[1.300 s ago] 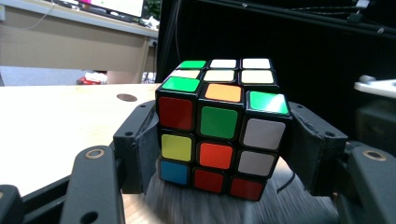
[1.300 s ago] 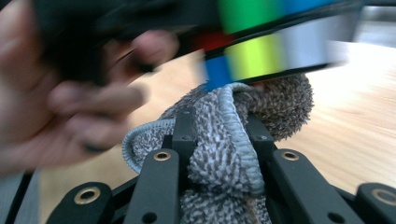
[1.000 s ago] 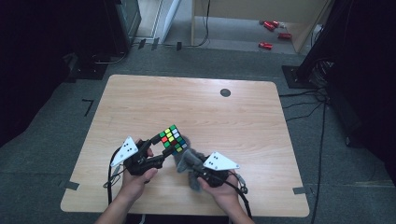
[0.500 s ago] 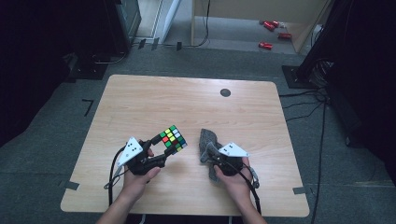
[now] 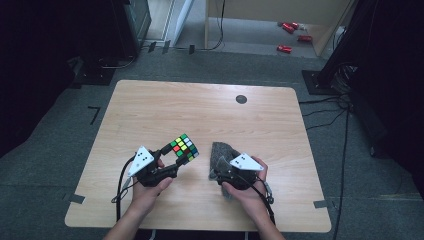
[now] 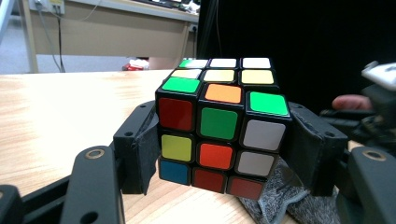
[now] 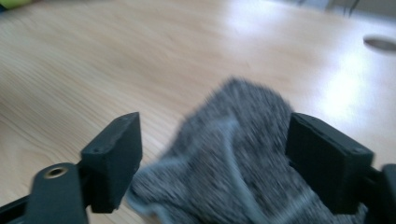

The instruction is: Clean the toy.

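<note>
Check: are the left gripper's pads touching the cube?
Touching. In the left gripper view both pads press flat against opposite sides of the cube, no gap, cube lifted off the table.

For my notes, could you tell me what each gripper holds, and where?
Left gripper clamps the puzzle cube by two opposite sides. Right gripper, just opened, holds nothing; grey cloth lies between.
</note>
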